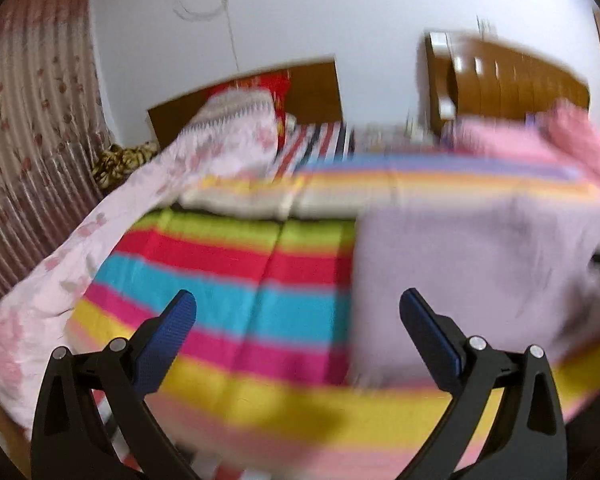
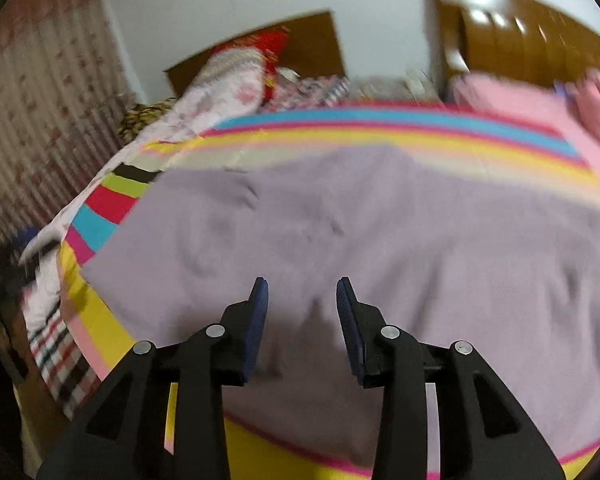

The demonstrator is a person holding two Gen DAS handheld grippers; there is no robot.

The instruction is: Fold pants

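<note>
Pale lilac pants (image 2: 360, 232) lie spread flat on a rainbow-striped bedspread (image 2: 380, 128). In the left wrist view the pants (image 1: 460, 264) fill the right half, their left edge near the middle. My left gripper (image 1: 298, 308) is wide open and empty, above the striped bedspread (image 1: 228, 280), its right finger over the pants' left edge. My right gripper (image 2: 302, 292) is open and empty, just above the near part of the pants. Both views are motion-blurred.
A pink floral quilt (image 1: 100, 232) is bunched along the bed's left side. Pink clothing (image 2: 540, 108) lies at the far right. A wooden cabinet (image 1: 512, 76) and headboard (image 1: 312, 88) stand against the white wall. A curtain (image 1: 32, 128) hangs at left.
</note>
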